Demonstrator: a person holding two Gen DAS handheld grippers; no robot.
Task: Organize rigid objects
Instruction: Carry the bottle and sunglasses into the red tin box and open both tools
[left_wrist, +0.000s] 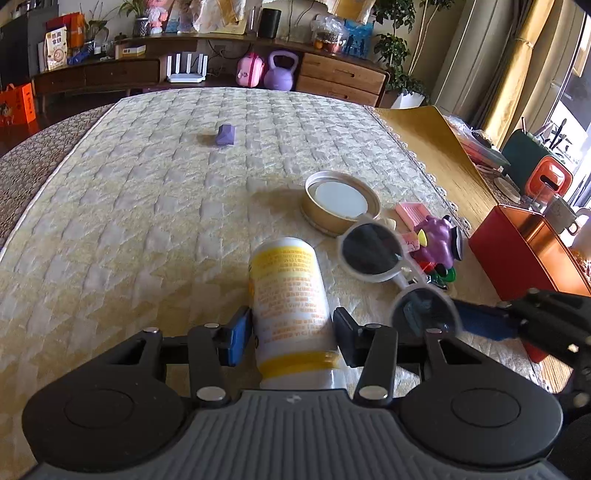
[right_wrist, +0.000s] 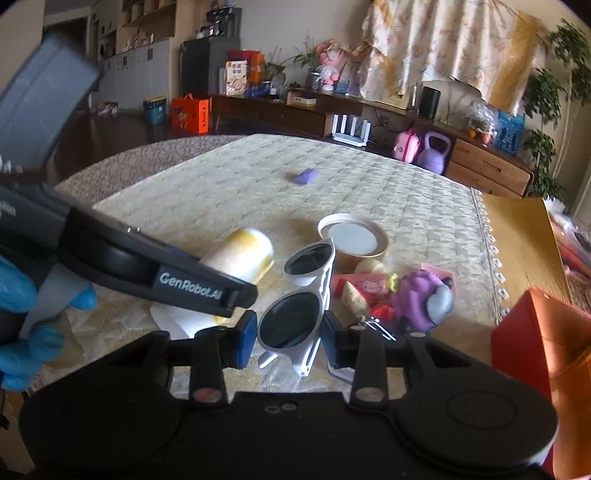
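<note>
Can (left_wrist: 291, 306), mid-frame in the left view, sits clamped in the left gripper (left_wrist: 291, 332); keep it level so it doesn't slip. Sunglasses (right_wrist: 295, 314), lower centre of the right view, are pinched at one lens by the right gripper (right_wrist: 290, 336); squeeze gently.

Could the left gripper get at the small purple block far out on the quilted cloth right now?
Probably not yet. The left gripper is shut on the white-and-yellow bottle, so its fingers are occupied. The path to the small purple block across the quilted cloth looks unobstructed once it releases.
</note>
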